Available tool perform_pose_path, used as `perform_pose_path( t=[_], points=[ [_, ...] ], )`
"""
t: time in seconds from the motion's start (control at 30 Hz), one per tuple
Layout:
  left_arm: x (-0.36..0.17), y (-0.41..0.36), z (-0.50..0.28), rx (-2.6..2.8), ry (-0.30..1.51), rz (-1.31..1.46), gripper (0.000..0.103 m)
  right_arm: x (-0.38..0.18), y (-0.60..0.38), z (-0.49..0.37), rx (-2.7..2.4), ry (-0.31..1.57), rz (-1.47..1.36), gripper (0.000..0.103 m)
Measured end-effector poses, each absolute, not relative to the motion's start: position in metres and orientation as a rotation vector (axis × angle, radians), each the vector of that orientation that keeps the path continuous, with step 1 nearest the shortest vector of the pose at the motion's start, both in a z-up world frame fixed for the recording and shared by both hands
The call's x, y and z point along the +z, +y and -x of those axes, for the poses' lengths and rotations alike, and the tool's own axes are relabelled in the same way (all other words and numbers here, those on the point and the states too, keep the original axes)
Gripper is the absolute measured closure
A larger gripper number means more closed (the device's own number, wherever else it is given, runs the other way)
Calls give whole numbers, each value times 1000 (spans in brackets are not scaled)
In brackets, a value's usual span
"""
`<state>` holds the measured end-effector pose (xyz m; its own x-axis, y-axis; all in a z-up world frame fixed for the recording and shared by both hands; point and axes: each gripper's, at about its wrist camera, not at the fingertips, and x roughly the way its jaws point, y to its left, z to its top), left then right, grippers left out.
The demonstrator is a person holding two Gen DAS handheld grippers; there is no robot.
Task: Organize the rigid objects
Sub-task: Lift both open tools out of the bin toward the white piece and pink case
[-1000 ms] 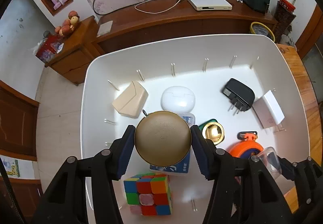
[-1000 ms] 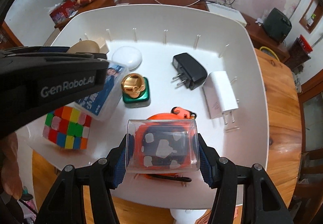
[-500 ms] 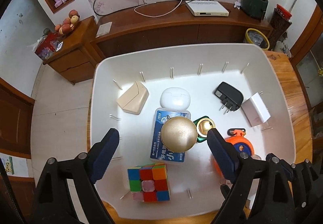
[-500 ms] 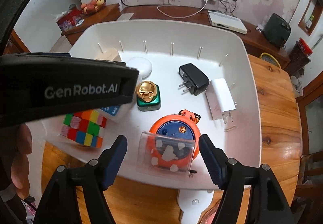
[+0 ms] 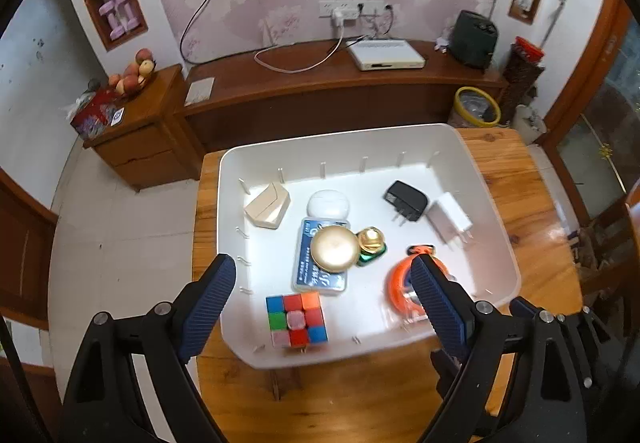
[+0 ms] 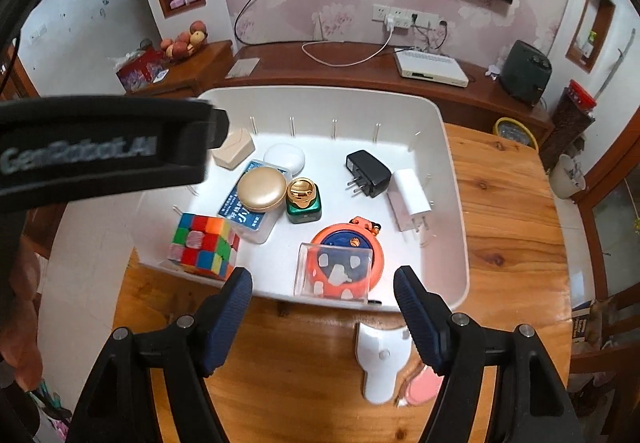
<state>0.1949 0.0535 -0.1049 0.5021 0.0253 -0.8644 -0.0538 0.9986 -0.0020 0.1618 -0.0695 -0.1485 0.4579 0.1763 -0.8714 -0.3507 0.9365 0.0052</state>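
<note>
Wooden table holds a big white bin. Most things are already inside: a gold round case sits on a blue-label box, and a clear box lies on an orange reel. Left gripper and right gripper hang above with jaws wide and nothing in them. A white holder and something pink wait outside. "GenRobot.AI" is written on the left gripper; the box's writing is too small.
</note>
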Motion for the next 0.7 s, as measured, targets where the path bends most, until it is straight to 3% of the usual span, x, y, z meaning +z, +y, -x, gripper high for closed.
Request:
perform_pose_path(
  t=[0.3,0.37,0.43,0.7],
  points=[
    [-61,48,-143,-45,946,-16,12,-112,-85,-117,254,995,138,29],
    [-55,47,-131,-68,925,-24,7,-103,-88,-106,239,978,136,29],
    [-50,46,-122,-87,906,-27,3,-96,-91,-94,223,964,139,29],
    [-47,34,-91,-171,885,-35,3,-85,-107,-61,174,934,162,29]
  ],
)
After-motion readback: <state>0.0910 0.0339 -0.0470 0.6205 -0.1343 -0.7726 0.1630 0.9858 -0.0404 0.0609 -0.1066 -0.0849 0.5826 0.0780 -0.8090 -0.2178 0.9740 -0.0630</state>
